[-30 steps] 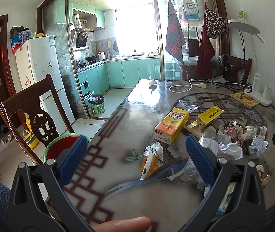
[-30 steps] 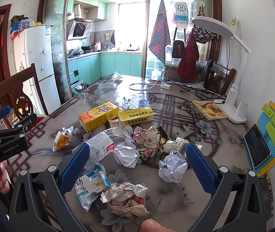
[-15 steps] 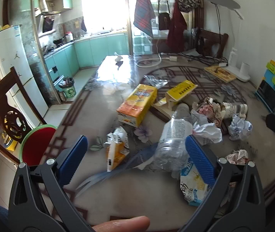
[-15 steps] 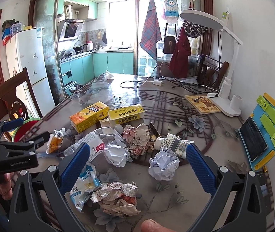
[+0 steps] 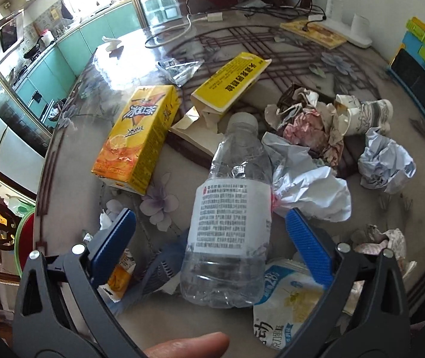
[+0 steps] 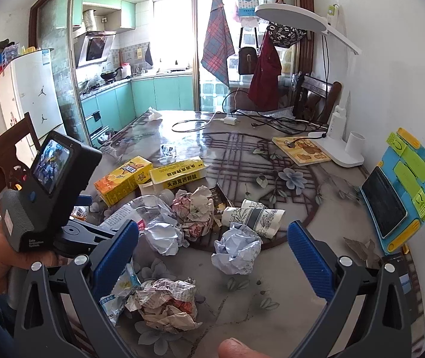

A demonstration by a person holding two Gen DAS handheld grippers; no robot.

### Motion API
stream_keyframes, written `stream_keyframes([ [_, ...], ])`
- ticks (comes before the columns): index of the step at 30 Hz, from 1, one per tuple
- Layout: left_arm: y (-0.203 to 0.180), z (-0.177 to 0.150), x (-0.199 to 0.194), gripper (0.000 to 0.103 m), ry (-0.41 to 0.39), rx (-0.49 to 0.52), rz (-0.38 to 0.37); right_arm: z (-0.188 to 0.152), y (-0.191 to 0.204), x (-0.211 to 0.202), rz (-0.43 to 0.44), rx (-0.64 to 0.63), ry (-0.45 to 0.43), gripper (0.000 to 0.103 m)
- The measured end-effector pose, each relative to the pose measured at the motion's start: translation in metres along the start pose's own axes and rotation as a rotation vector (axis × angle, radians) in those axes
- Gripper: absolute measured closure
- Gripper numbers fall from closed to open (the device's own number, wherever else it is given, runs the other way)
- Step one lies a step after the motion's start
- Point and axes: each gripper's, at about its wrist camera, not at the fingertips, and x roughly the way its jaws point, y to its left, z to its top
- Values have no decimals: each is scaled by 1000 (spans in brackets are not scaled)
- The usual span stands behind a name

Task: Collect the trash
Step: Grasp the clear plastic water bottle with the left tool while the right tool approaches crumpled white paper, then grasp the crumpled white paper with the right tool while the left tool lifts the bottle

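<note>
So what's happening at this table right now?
A person holding a gripper in each hand is clearing litter from a table. The left gripper, open, straddles a clear plastic bottle lying on its side, not yet clamped. The right gripper, also open, hovers above crumpled paper. Cartons, wrappers and a paper cup lie uncollected.

Bright daylight pours through the kitchen window (image 6: 172,34) at twelve o'clock onto teal cabinets (image 6: 164,94), with a white fridge (image 6: 30,89) at nine o'clock, a plaid cloth (image 6: 218,41) hanging by the doorway, a white desk lamp (image 6: 299,18) and pale wall (image 6: 391,59) toward two o'clock, and a dark wooden chair (image 6: 317,94) beyond the bench (image 6: 302,268).
</note>
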Motion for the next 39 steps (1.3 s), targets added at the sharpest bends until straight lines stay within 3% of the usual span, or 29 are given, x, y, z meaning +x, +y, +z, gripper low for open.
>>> stream_keyframes([
  [6, 0, 3, 26, 27, 80, 38, -31, -1, -14, 3, -19, 32, 21, 6],
  [9, 2, 0, 35, 49, 106, 12, -65, -2, -18, 5, -31, 31, 29, 6],
  [19, 18, -1, -11, 51, 3, -46, -94, -5, -43, 19, -75, 86, 80, 6],
  [25, 33, -11, -62, 51, -92, -67, -102, -17, -31, 60, -89, 6, 185, 6],
  [31, 56, -23, -98, 50, -167, -111, -112, -24, -28, 102, -102, 4, 278, 6],
  [36, 70, -36, -109, 50, -229, -151, -107, -28, -25, 130, -127, 1, 327, 6],
  [39, 77, -42, -104, 50, -226, -175, -113, -34, -24, 143, -152, -11, 352, 6],
])
